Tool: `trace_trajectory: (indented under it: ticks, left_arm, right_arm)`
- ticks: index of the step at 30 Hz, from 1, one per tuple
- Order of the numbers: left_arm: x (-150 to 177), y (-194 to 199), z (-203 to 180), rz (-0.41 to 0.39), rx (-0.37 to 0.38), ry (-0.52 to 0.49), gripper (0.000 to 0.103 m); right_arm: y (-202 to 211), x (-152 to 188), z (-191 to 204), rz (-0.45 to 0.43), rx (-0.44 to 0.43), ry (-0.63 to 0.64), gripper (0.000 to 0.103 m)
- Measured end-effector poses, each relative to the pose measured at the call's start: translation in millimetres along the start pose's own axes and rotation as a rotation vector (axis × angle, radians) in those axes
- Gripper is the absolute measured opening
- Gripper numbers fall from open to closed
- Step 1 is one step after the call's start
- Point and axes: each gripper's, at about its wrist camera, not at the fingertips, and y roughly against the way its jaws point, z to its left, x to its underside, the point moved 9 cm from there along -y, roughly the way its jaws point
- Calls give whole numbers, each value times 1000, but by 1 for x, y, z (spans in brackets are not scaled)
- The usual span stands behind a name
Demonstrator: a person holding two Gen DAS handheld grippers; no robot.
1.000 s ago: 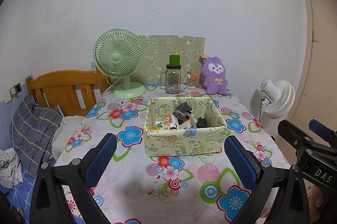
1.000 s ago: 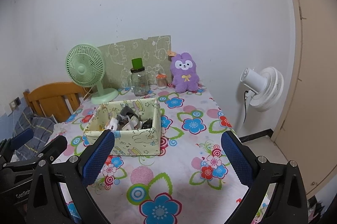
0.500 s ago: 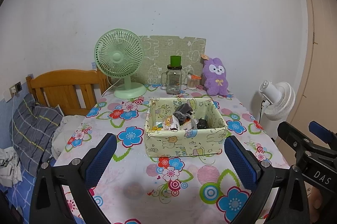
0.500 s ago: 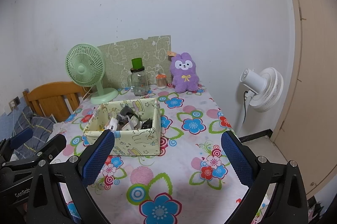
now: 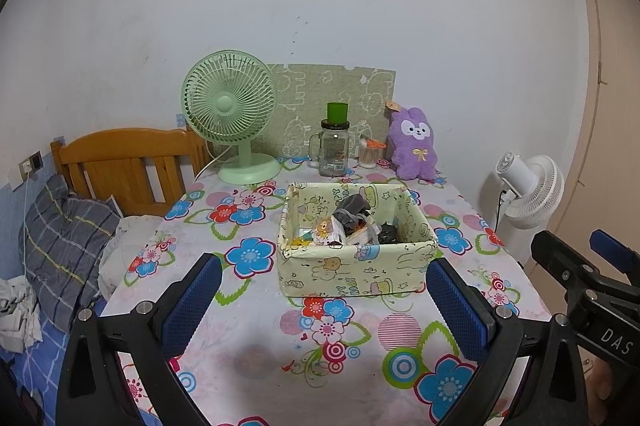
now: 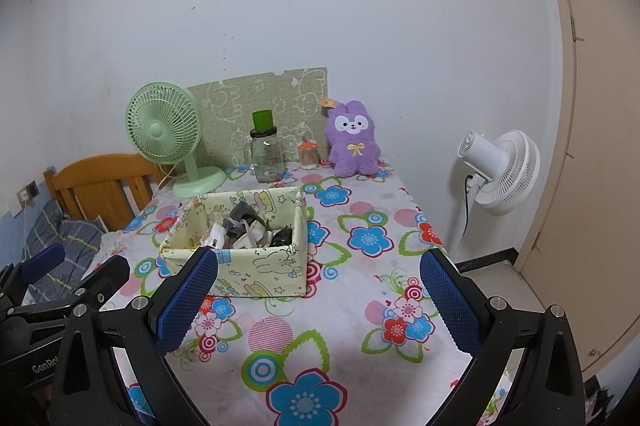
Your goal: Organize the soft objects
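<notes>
I see the plush, a purple bunny with a white face and a yellow bow, sitting upright at the far right of the surface against the wall, a tag by its ear. The box, pale yellow with cartoon prints, stands mid-surface, holding a heap of small things, a grey cloth on top.

Compared with a second ago, almost nothing has changed: the box and plush sit where they were, and my view has only crept a touch.

My left gripper is spread wide and holds nothing, hanging above the near surface short of the box. My right gripper is likewise splayed and empty, to the right of the box.

Along the back stand a green fan, a jar with a green cup on its lid, a small tub beside the plush, and a patterned board leaning on the wall. A white fan stands on the floor to the right; a bed lies left. Nothing blocks the way to the plush but the box between.
</notes>
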Motion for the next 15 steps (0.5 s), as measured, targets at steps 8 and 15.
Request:
trace_trajectory:
  ticks: [8, 15]
  left_arm:
    - [-1, -1, -2, -1, -8, -1, 103]
    - [-1, -2, -3, 0, -7, -1, 103]
  right_arm:
    - [-1, -1, 0, -1, -6, -2, 102]
    - [-1, -1, -1, -4, -3, -1, 102]
